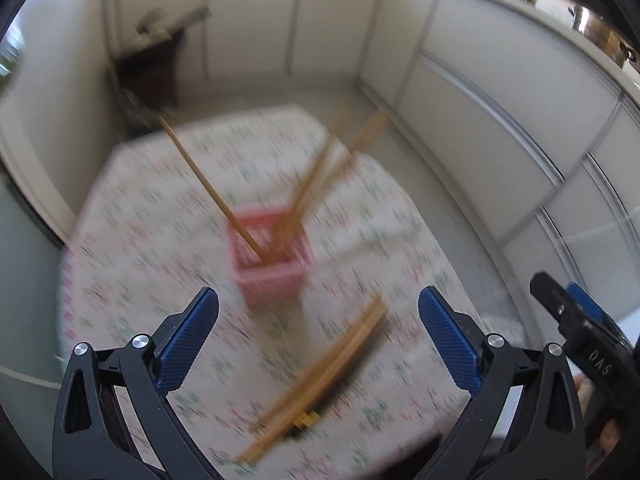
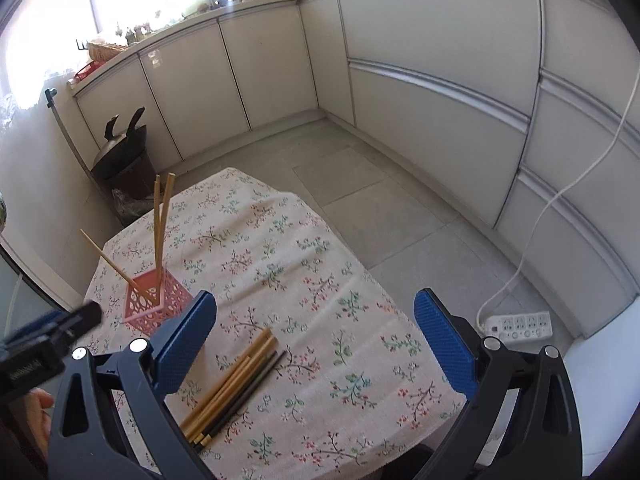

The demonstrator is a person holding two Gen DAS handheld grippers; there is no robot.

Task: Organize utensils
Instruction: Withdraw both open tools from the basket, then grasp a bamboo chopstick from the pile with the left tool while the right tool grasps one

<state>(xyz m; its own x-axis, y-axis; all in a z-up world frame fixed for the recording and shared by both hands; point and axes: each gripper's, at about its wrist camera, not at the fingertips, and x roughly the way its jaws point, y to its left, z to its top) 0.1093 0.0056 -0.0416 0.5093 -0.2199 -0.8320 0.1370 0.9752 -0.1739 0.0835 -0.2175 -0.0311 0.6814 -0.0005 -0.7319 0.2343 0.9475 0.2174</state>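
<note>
Both my left claw and right claw gape empty. Thin, stiff, light bamboo chopsticks lie bundled on the floral-clothed bench near the pink lattice holder; I'd pinch one mid-length, expecting rolling.

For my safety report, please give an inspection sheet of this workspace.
Surface: table under a flowered cloth.
Job's things: pink holder with three chopsticks standing in it; bundle of chopsticks lying flat beside it.
Clutter: nothing seen.
Grippers: left gripper and right gripper open, holding nothing.
Cables: white cord to a power strip on the floor.
Surroundings: cabinets, dark pot.
</note>
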